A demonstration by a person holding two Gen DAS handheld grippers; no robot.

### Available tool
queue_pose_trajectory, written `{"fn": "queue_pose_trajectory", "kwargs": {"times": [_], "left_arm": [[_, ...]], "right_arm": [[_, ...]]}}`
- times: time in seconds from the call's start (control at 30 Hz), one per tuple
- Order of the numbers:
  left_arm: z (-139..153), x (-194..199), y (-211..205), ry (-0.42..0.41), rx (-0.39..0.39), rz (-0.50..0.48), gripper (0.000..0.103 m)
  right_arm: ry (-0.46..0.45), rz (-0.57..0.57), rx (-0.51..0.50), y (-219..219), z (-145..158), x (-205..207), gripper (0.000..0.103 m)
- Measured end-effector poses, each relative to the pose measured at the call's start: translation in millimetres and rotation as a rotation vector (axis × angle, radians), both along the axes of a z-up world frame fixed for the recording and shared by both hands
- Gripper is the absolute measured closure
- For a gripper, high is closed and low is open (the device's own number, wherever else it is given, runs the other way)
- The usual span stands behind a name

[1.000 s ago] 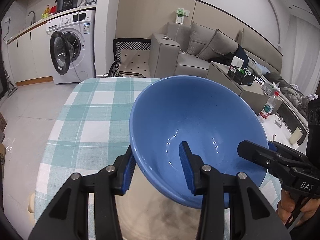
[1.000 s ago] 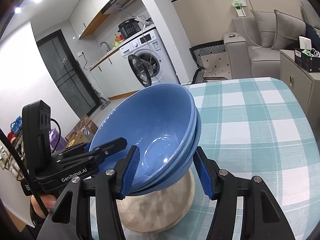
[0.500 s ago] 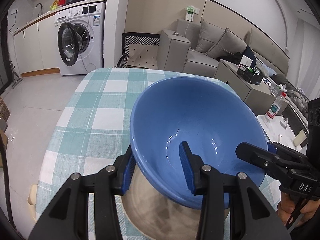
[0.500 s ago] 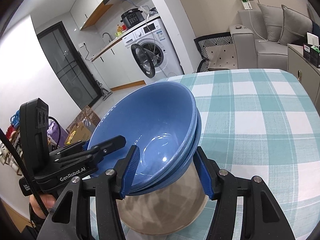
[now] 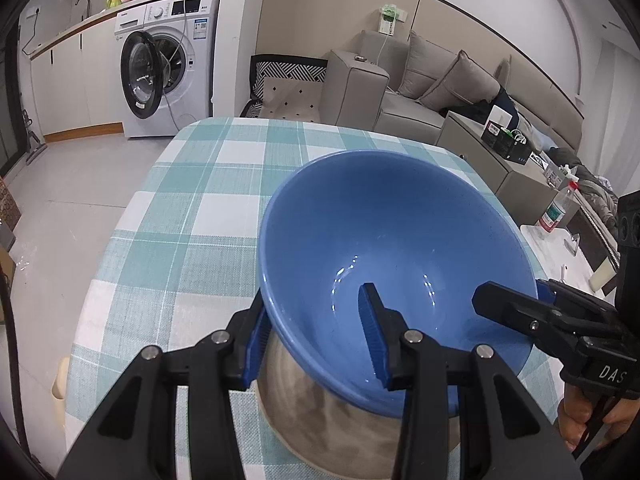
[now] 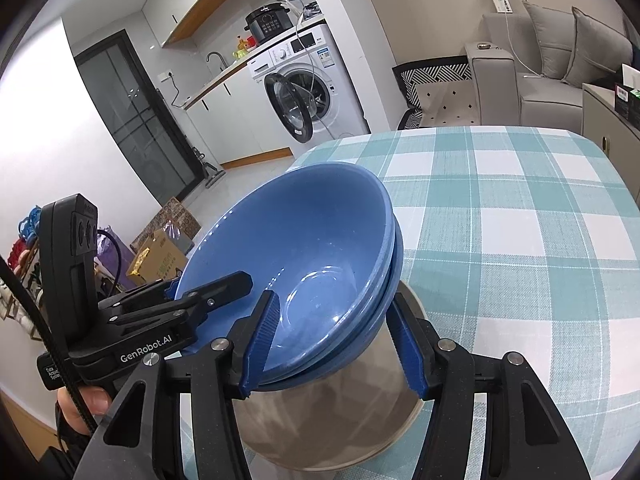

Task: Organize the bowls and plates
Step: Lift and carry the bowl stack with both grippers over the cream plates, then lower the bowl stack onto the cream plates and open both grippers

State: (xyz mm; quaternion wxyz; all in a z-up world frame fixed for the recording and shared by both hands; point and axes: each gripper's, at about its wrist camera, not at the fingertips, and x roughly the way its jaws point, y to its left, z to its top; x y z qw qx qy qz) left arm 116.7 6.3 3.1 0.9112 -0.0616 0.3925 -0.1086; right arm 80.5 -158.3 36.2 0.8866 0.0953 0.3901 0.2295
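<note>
Left gripper (image 5: 316,340) clamping stacked blue bowls (image 5: 396,264), right gripper (image 6: 332,344) likewise, over plate (image 6: 332,420)

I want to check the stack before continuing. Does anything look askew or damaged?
Yes. The stacked blue bowls sit tilted, not level, above the beige plate, gripped at the rim by the left gripper and right gripper. No chips or spills show.

A home, an open flat with kitchen and lounge in one room; a washer (image 5: 164,76) with its door ajar at 11 o'clock under a counter with a sink tap (image 5: 82,2) and a cooker (image 6: 269,24); a grey sofa (image 5: 432,92) with cushions at 1 o'clock; a checked tabletop (image 5: 208,200) in the middle.
</note>
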Motion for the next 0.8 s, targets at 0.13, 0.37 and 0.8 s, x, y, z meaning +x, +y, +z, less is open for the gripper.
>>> {"fn": "queue_pose_trajectory", "kwargs": {"times": [0.13,0.37,0.8], "left_arm": [[-2.2,-0.3,1.5,0.003,-0.004,-0.001,0.061],[-2.1,-1.9,-2.4,-0.001,0.023,-0.005,0.06],[-0.9,-3.1,1.7,-0.019,0.025,-0.018,0.039]], "right_arm": [[0.001,0.001,-0.01,1.9,-0.9,-0.3,0.046],[0.012,-0.001,-0.014,1.7,-3.7,-0.3,0.046],[-0.004,0.001,-0.034,0.1,-1.0,0.3,0.034]]}}
